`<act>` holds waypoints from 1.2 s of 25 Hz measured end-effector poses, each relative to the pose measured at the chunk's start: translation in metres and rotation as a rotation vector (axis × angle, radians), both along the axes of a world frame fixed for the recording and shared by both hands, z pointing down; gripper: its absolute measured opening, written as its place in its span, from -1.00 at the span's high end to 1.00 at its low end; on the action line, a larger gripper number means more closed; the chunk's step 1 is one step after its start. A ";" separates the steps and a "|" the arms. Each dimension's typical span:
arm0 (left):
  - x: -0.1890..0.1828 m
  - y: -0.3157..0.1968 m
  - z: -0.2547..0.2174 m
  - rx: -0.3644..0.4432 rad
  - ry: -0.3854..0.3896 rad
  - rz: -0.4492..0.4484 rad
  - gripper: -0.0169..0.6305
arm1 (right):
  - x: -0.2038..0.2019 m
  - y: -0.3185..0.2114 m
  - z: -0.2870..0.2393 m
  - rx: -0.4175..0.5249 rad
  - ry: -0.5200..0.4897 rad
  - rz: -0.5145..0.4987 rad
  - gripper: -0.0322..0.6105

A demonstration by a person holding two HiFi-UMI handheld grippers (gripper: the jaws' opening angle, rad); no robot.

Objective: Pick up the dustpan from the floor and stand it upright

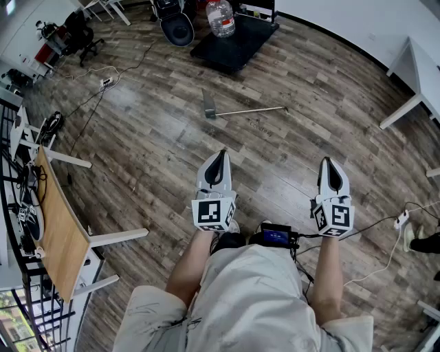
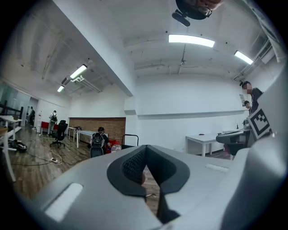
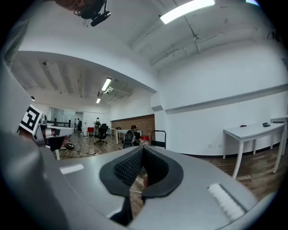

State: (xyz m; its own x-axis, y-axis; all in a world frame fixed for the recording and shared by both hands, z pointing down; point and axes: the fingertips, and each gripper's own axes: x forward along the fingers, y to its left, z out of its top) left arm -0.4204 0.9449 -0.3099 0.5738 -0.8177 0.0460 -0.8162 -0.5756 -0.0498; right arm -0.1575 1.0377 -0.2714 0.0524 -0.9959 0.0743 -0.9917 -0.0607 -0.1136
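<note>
Two grippers: one in each hand, held level over the floor, side by side with a gap between them.
Person: light shorts (image 1: 254, 302) at the near edge, both arms reaching forward.
Small box (image 1: 276, 237): black with a blue screen, at the person's waist; its print is too small to read.
Marker cubes: one on the near end of each gripper, with black and white square patterns.
Left gripper (image 1: 218, 152): jaws closed together at the tips, empty, touching no other thing. Its own view (image 2: 145, 147) shows the dark pads meeting.
Right gripper (image 1: 330, 161): jaws closed all the way, empty, touching no other thing. Its own view (image 3: 142, 148) shows the same.
Wood floor (image 1: 158, 158): brown planks all around.
Wooden table (image 1: 58, 227): near, on the left, with white legs.
White plug (image 1: 401, 220): on the floor at the right, on a thin cable.
Dustpan (image 1: 210, 105): lying flat on the floor, farther out than the grippers and well apart from both. Its thin long handle points to the right.
Black cart (image 1: 237, 45): far, past the dustpan.
Water bottle (image 1: 220, 17): big and clear, standing on the cart.
Black chair (image 1: 79, 34): far left.
White table (image 1: 419, 75): far right.
</note>
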 end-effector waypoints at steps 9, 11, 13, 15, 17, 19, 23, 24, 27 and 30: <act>0.068 0.070 0.025 -0.001 0.002 -0.011 0.89 | 0.061 0.063 0.036 0.009 -0.023 -0.014 0.89; 0.081 0.072 0.023 -0.001 0.003 -0.013 0.89 | 0.072 0.065 0.036 0.009 -0.022 -0.019 0.89; 0.088 0.063 0.024 -0.002 0.007 -0.013 0.89 | 0.075 0.056 0.039 0.006 -0.023 -0.034 0.88; 0.093 0.056 0.028 -0.003 0.007 -0.010 0.89 | 0.077 0.048 0.045 -0.004 -0.019 -0.047 0.88; 0.097 0.052 0.033 -0.005 0.005 -0.007 0.89 | 0.079 0.043 0.051 -0.013 -0.014 -0.052 0.88; 0.089 0.046 0.039 -0.009 0.009 -0.007 0.89 | 0.071 0.036 0.056 -0.018 -0.012 -0.054 0.88; 0.078 0.020 0.059 -0.019 0.021 -0.003 0.89 | 0.061 0.010 0.071 -0.023 -0.001 -0.048 0.88; 0.084 0.007 0.063 -0.022 0.020 -0.004 0.89 | 0.067 -0.002 0.074 -0.028 -0.001 -0.050 0.88; 0.101 -0.044 0.072 -0.029 0.034 -0.004 0.89 | 0.082 -0.051 0.082 -0.045 0.007 -0.051 0.88; 0.103 -0.111 0.078 -0.021 0.051 0.016 0.89 | 0.081 -0.113 0.088 -0.057 0.012 -0.035 0.88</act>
State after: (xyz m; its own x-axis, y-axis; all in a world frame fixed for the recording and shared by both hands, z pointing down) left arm -0.3178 0.8340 -0.2322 0.5886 -0.8077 0.0330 -0.8082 -0.5889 0.0038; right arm -0.0762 0.9248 -0.1831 0.0184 -0.9913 0.1303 -0.9946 -0.0315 -0.0990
